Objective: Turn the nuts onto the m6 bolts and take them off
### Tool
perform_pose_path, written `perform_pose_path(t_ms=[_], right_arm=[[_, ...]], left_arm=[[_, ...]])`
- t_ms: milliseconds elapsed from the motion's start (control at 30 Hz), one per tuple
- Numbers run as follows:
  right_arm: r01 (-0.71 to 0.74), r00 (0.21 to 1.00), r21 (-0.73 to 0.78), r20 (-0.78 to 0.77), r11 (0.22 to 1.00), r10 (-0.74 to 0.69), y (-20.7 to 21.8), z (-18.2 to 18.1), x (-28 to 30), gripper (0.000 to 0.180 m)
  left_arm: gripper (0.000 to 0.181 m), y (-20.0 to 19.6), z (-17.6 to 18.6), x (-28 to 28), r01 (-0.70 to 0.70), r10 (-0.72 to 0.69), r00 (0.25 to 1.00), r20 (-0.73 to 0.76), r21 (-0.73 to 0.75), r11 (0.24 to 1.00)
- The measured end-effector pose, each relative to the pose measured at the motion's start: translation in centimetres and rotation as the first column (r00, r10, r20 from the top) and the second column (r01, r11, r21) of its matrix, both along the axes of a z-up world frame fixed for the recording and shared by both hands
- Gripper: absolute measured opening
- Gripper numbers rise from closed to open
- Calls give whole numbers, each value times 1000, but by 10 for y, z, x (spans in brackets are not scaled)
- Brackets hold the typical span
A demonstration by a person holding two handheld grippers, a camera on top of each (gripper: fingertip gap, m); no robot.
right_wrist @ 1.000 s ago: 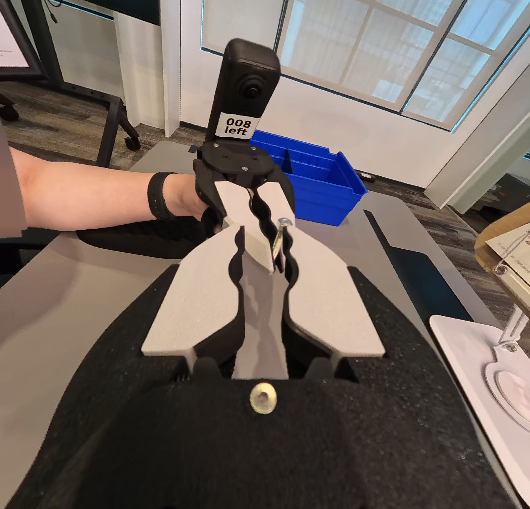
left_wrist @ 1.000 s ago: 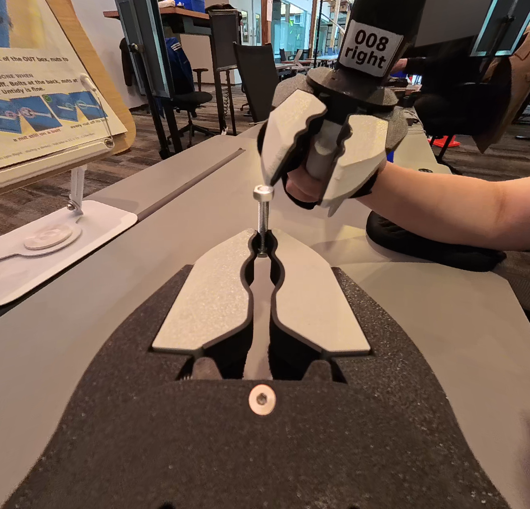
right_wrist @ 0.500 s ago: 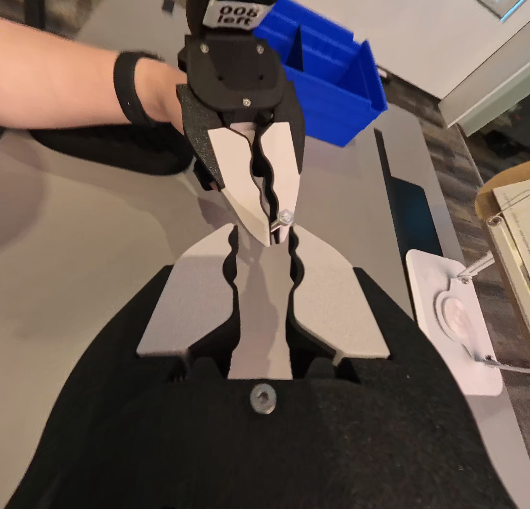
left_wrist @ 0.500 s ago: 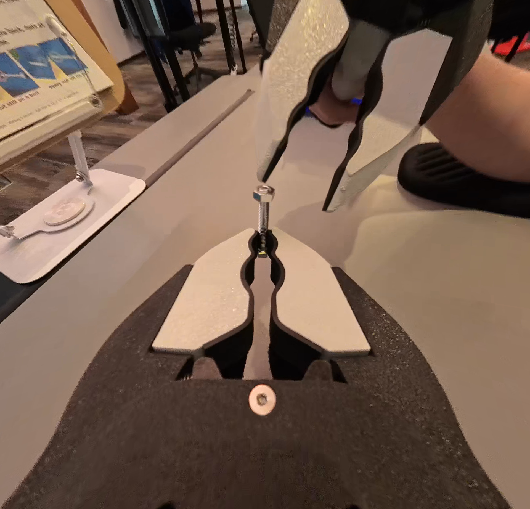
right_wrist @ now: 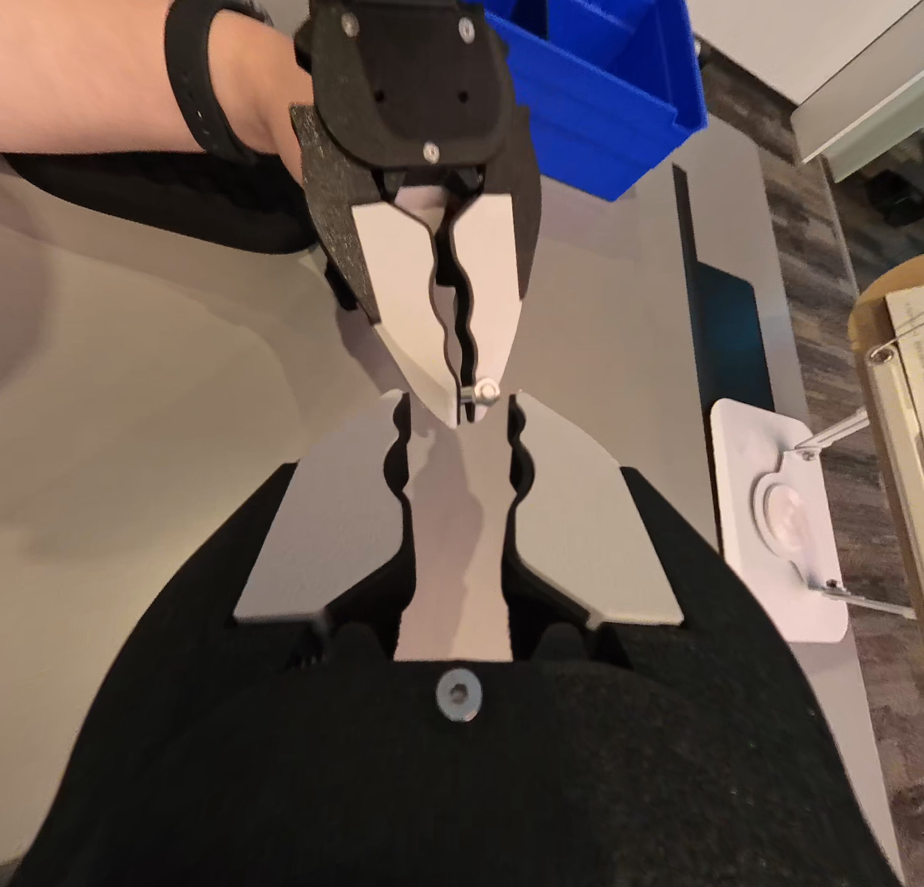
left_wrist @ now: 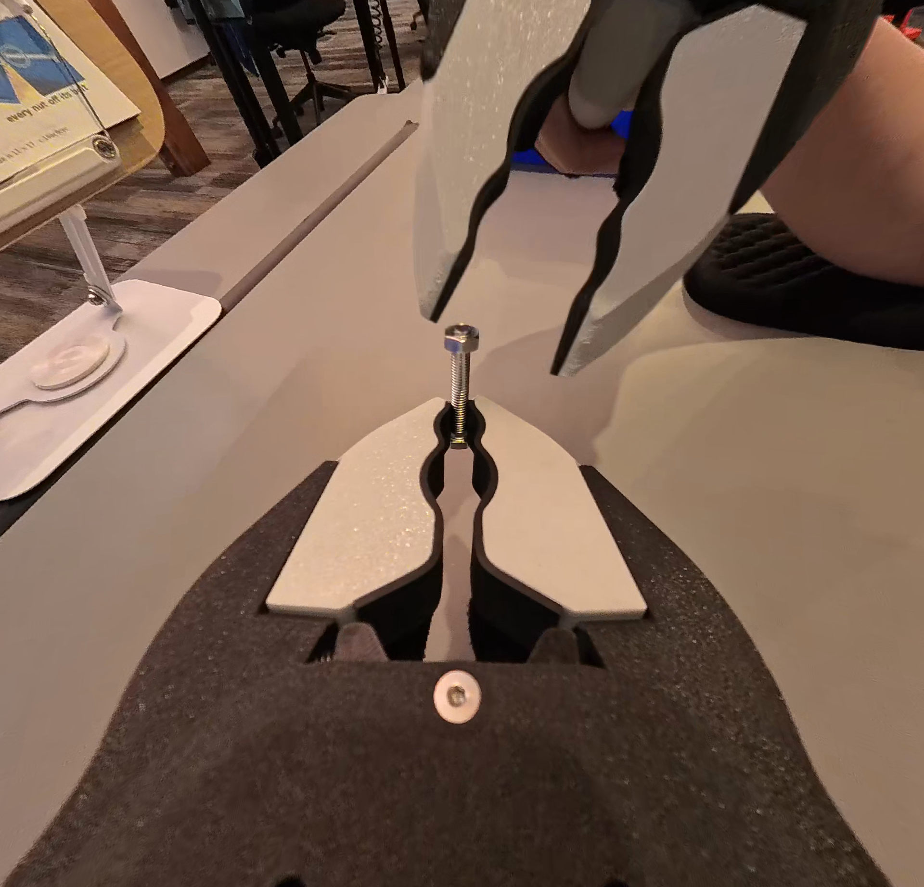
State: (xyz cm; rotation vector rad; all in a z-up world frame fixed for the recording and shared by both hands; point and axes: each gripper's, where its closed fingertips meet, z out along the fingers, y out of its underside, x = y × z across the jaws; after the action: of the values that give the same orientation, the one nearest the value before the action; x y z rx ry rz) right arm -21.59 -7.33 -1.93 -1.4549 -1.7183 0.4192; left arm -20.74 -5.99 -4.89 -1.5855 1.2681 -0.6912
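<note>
My left gripper (left_wrist: 461,405) is shut on the lower end of a threaded silver bolt (left_wrist: 459,388) and holds it upright above the grey table (left_wrist: 750,513). A hex nut (left_wrist: 462,346) sits at the bolt's top end. My right gripper (left_wrist: 497,341) is open and points down from above, with one fingertip just above the nut and the other to its right. In the right wrist view the right gripper (right_wrist: 456,398) is open, and its tips flank the tips of the left gripper (right_wrist: 462,413), the bolt and the nut (right_wrist: 485,392).
A blue divided bin (right_wrist: 600,88) stands on the table behind the left gripper. A white stand base (left_wrist: 100,363) holding an instruction board (left_wrist: 50,113) is at the table's side. A black arm pad (left_wrist: 800,288) lies under the person's forearm. Only a small space, under 4 cm, lies between the two pairs of fingers.
The right gripper has come closer and tipped down over the bolt's top, with its jaws spread wider. The left gripper still holds the bolt upright.
</note>
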Motion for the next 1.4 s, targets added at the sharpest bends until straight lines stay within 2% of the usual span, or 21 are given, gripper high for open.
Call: perform_pose_path(t_ms=[133,300,467,600,733,1000,1200,1267,1400], right_arm=[[-30,999,18,19,999,30,-6,-3,-5,40],[9,999,-83,48,996,-5,-3,-8,6,27],[-12,999,-33,-31,999,11,-4,3,-5,38],[-34,999,-42,19,999,34,-10,-8,-8,40],[25,999,-107,47,994,-20,-2,-10,5,33],[14,999,-36,48,999,-12,1,-9,5,36],[27,999,-16,41,1000,-26,6,-9,5,22],[34,999,14,38,999,-34,8,-7,5,11],[37,998,11,40,999,-37,9,-8,4,11]], left_arm=[[5,-1,-3,1,6,-6,1000,-12,-1,1000],[5,1,-3,0,-2,2,1000,-9,-7,1000],[5,-1,-4,1,6,-6,1000,-20,-2,1000],[5,0,-7,1,0,0,999,-38,2,1000],[5,-1,-8,3,8,-8,999,-36,-7,1000],[5,-2,0,2,13,-13,1000,-1,9,1000],[5,-6,8,2,34,-35,999,36,20,999],[5,-8,8,3,44,-44,998,32,21,999],[5,-8,6,3,45,-45,999,25,24,999]])
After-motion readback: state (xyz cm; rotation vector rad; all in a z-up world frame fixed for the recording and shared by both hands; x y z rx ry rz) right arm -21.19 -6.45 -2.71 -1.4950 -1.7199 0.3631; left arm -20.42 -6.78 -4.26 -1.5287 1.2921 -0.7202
